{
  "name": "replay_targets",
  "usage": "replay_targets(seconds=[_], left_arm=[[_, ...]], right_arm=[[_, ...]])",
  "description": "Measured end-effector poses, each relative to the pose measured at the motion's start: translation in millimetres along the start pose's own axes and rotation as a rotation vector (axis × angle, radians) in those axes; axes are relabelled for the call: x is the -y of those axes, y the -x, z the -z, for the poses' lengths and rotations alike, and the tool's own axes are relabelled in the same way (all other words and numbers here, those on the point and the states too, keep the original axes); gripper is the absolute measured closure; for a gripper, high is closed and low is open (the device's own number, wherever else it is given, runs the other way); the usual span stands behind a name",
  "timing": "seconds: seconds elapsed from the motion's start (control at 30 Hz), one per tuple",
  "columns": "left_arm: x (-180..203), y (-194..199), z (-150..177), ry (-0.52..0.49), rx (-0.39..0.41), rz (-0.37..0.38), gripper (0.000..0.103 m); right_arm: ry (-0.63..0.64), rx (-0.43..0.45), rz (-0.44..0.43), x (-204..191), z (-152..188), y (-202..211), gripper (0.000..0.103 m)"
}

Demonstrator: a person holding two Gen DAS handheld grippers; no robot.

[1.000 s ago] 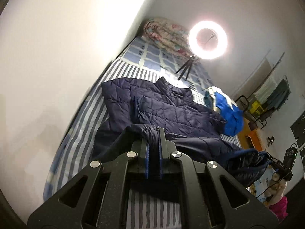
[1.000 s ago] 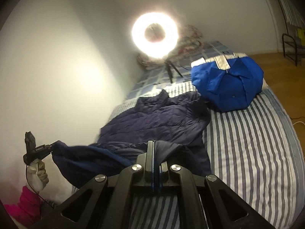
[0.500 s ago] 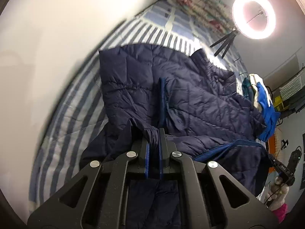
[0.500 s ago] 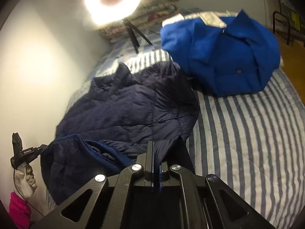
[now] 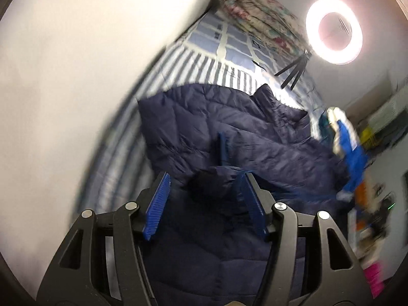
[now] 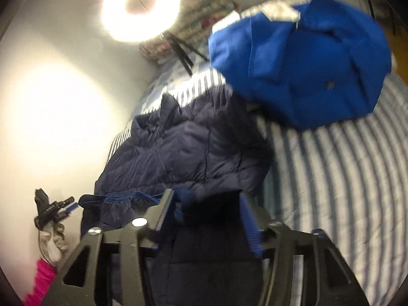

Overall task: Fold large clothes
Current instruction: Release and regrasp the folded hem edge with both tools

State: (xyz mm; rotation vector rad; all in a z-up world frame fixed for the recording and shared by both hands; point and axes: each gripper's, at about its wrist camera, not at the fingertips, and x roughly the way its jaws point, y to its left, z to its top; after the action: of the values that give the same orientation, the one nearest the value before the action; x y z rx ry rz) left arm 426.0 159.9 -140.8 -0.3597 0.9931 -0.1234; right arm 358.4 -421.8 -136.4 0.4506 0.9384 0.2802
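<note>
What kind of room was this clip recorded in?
Most likely a bedroom: a bed with a striped sheet against the wall, a floral quilt bundled at its far end, and a navy puffer jacket spread out on it under a ring light.

Right gripper (image 6: 207, 207): jaws spread wide, blue pads bare, over the jacket's folded hem.
Navy quilted jacket (image 6: 193, 150): spread on the striped bed (image 6: 331, 178), collar toward the ring light (image 6: 140, 5).
Blue garment (image 6: 301, 61): heaped beyond the jacket.
Left gripper (image 6: 68, 205): parted, beside the hem's far corner.
</note>
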Motion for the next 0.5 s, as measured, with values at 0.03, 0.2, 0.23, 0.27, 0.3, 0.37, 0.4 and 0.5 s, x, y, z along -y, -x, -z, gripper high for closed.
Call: replay_targets(seconds=[0.03, 0.2, 0.23, 0.27, 0.3, 0.37, 0.4, 0.5], left_arm=[[2.5, -1.2, 0.8, -0.046, 0.005, -0.019, 0.043], [18.3, -27.5, 8.7, -0.193, -0.069, -0.018, 0.043], [23.1, -33.6, 11.1, -0.227, -0.074, -0.038, 0.043], [27.6, -41.0, 12.8, -0.257, -0.080, -0.061, 0.043], [31.0, -48.0, 14.2, -0.279, -0.084, -0.086, 0.043], [34.0, -59.7, 13.5, -0.296, -0.086, -0.111, 0.043], [33.7, -65.9, 12.0, -0.290, -0.090, -0.114, 0.043], [32.8, -78.2, 8.2, -0.287, -0.097, -0.110, 0.043]], right_arm=[[0.035, 0.001, 0.015, -1.9, 0.3, 1.0, 0.042], [0.200, -0.034, 0.098, -16.9, 4.5, -11.2, 0.034], [0.222, -0.035, 0.119, -18.7, 4.6, -13.1, 0.033], [0.248, -0.037, 0.149, -21.6, 3.7, -18.6, 0.033], [0.261, -0.041, 0.164, -22.6, 2.0, -23.9, 0.033], [0.272, -0.048, 0.175, -22.9, -2.6, -33.7, 0.034], [0.277, -0.048, 0.182, -22.8, -5.2, -38.5, 0.034], [0.297, -0.066, 0.186, -23.0, -10.1, -50.4, 0.035]])
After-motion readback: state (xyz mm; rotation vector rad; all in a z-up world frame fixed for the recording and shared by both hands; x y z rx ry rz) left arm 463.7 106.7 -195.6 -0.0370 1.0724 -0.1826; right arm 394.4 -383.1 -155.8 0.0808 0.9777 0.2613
